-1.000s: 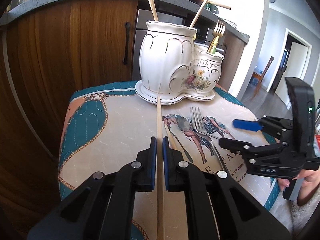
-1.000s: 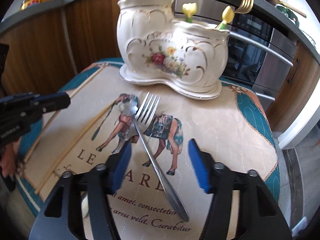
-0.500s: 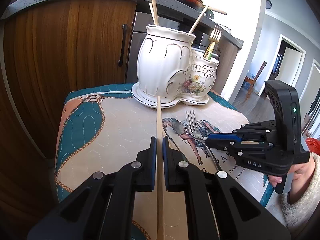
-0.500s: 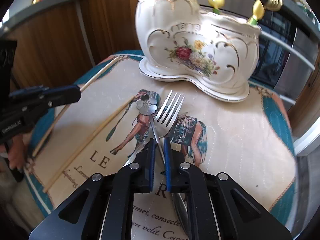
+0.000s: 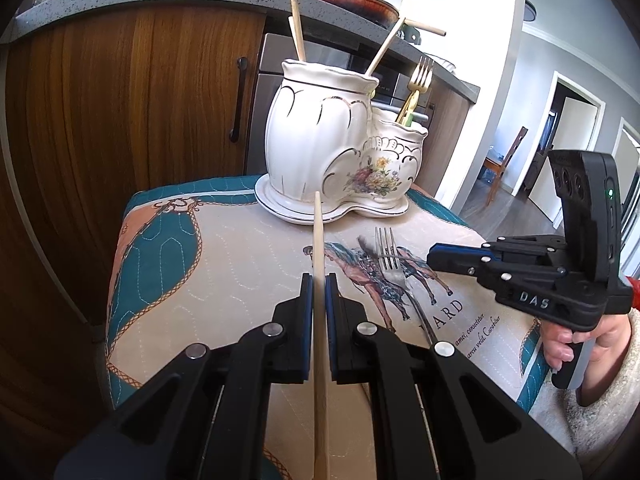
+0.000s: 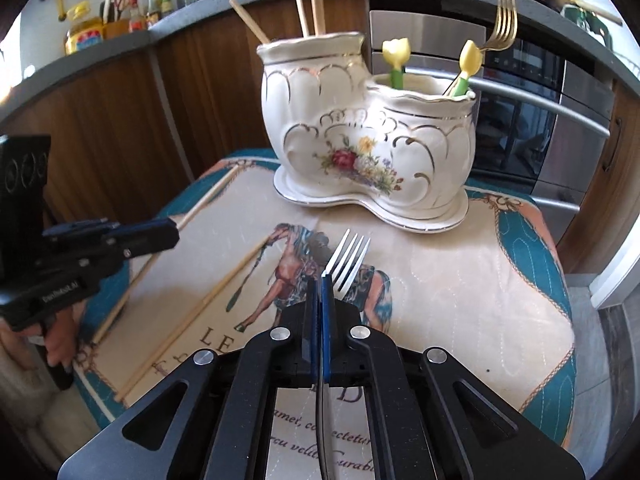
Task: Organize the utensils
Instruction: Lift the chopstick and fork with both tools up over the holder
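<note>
the cloth (image 6: 460, 280) covers the whole top i work on, and at its far edge stands the holder (image 6: 372, 136), a tall pot joined to a low one on a shared base. the tall pot already carries chopsticks, the low one a gold fork (image 6: 502, 24) and two flower-topped pieces. the holder lies straight ahead of both my tools, and both things i carry point at it lengthwise. my right gripper (image 6: 320, 300) is pressed together on the neck of the fork (image 6: 348, 264), tines forward and raised off the cloth, handle running back under my hand; the low pot sits ahead and a little to the right of it, so i judge that is where the fork goes, tipped upright. my left gripper (image 5: 319, 292) is pinching a chopstick (image 5: 318, 236) along its length, tip aimed at the tall pot's base, so it needs lifting and tilting before it can drop in. my right hand looks the nearer to its pot. two more chopsticks (image 6: 224, 280) lie on the cloth to the left, slanting toward the holder.
</note>
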`<state>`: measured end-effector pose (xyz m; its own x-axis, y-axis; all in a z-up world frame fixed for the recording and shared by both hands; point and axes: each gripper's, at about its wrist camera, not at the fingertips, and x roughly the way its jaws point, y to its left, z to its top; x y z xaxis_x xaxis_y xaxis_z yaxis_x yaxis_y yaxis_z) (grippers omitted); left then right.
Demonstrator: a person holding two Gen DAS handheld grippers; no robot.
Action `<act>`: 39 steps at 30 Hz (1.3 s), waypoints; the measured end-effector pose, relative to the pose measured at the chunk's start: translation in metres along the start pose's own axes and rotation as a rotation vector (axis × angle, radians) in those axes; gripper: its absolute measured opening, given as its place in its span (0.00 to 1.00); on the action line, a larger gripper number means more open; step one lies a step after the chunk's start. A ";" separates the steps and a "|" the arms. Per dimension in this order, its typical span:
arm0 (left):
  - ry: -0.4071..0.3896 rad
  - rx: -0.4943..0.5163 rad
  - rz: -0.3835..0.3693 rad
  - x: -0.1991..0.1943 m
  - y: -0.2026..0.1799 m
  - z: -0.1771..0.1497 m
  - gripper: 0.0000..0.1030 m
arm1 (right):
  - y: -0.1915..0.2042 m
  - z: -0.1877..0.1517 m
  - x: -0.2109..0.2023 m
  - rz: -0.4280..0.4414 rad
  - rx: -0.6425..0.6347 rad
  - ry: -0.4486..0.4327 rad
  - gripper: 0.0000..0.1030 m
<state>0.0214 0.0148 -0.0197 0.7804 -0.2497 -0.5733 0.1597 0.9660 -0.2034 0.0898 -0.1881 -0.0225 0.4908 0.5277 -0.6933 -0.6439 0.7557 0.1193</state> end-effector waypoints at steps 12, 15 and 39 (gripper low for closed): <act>0.021 0.001 -0.005 0.004 0.001 -0.001 0.06 | 0.004 -0.011 0.016 -0.048 -0.080 0.127 0.01; 0.020 0.005 -0.006 0.004 0.000 -0.001 0.06 | 0.008 -0.011 0.016 -0.037 -0.086 0.125 0.10; -0.032 0.004 -0.020 -0.008 -0.002 0.006 0.06 | -0.007 -0.003 -0.011 0.063 0.058 -0.014 0.04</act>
<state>0.0184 0.0148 -0.0098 0.7957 -0.2670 -0.5437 0.1780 0.9610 -0.2115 0.0871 -0.2003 -0.0180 0.4587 0.5802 -0.6730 -0.6390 0.7417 0.2038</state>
